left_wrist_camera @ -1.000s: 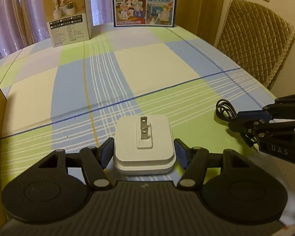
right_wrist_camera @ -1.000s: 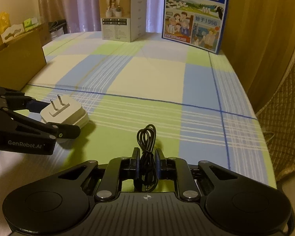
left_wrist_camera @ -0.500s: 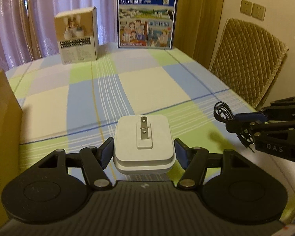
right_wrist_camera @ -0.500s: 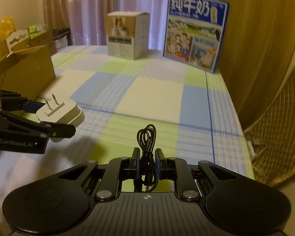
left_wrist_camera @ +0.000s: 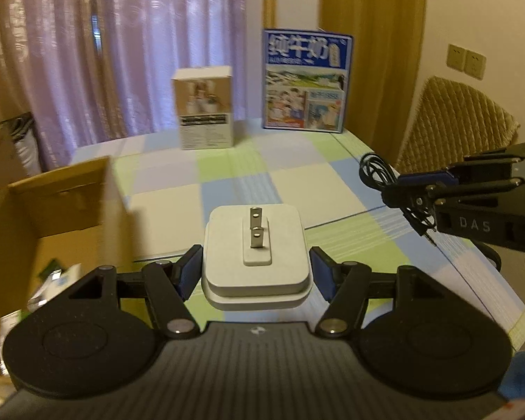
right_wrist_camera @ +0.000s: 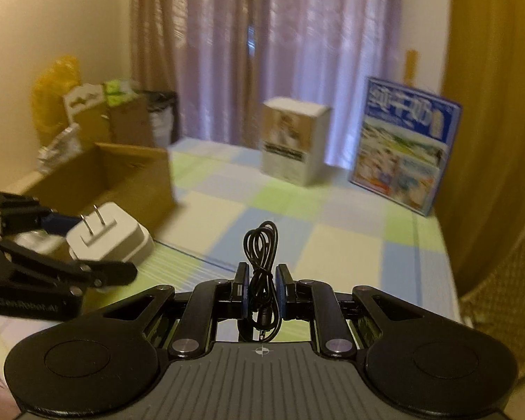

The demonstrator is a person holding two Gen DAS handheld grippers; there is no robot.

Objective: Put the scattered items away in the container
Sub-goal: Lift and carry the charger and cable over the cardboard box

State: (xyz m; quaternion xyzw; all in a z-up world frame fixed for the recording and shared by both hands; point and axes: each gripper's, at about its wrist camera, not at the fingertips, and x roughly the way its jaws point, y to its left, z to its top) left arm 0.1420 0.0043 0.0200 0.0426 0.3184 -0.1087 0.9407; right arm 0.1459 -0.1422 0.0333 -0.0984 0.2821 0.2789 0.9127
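My left gripper [left_wrist_camera: 255,269] is shut on a white plug adapter [left_wrist_camera: 257,255], prongs up, held in the air above the checked table [left_wrist_camera: 290,182]. The adapter also shows in the right wrist view [right_wrist_camera: 112,241], beside the open cardboard box [right_wrist_camera: 133,175]. My right gripper [right_wrist_camera: 262,287] is shut on a coiled black cable [right_wrist_camera: 260,255], lifted off the table. It also shows at the right of the left wrist view [left_wrist_camera: 378,171]. The cardboard box [left_wrist_camera: 63,206] stands at the left of the table and holds some packets.
A white product box [left_wrist_camera: 204,108] and a blue milk carton [left_wrist_camera: 306,80] stand at the far edge of the table. A quilted chair [left_wrist_camera: 458,122] is at the right. Bags and boxes [right_wrist_camera: 87,112] are piled behind the cardboard box. Curtains hang behind.
Both grippers have risen well above the table with their loads. The views have tilted up and the cardboard box has come into view on the left.
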